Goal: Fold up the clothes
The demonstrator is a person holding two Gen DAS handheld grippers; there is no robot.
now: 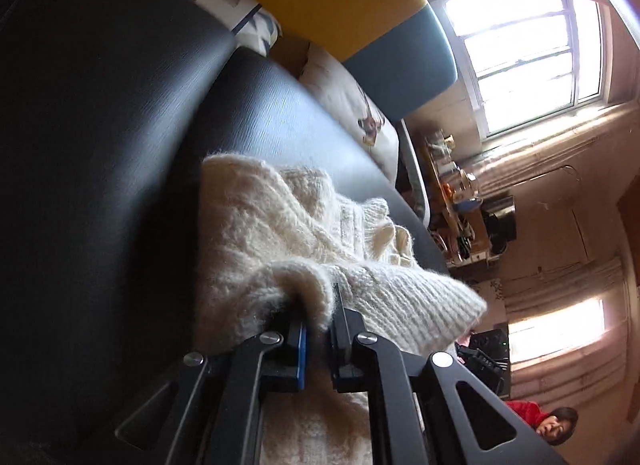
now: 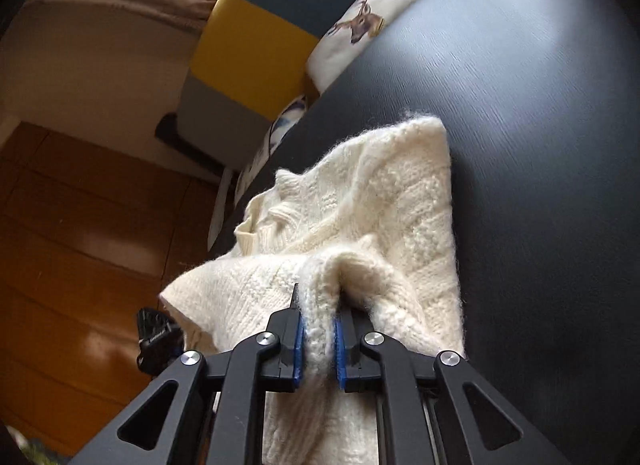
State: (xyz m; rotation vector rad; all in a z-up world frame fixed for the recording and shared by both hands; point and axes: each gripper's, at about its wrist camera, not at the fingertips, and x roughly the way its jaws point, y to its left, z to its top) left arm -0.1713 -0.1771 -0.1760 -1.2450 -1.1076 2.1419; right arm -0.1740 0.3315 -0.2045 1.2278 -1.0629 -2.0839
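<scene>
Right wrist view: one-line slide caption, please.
Right gripper pinches a bunched fold of the cream knit sweater lying on a dark sofa seat, deer-print cushion behind.

Plenty of bare black sofa seat (image 2: 540,105) past the cream sweater (image 2: 380,201), so that side's open. Further along, the deer-print pillow (image 2: 352,33) and the yellow-and-teal cushion (image 2: 256,45) block the far end. Wooden floor (image 2: 80,225) is clear alongside.

A black leather sofa seat (image 2: 520,105) is carrying a cream knitted sweater (image 2: 400,193), lying bunched ahead of the fingers, with a deer-print cushion (image 2: 360,25) resting farther beyond it
</scene>
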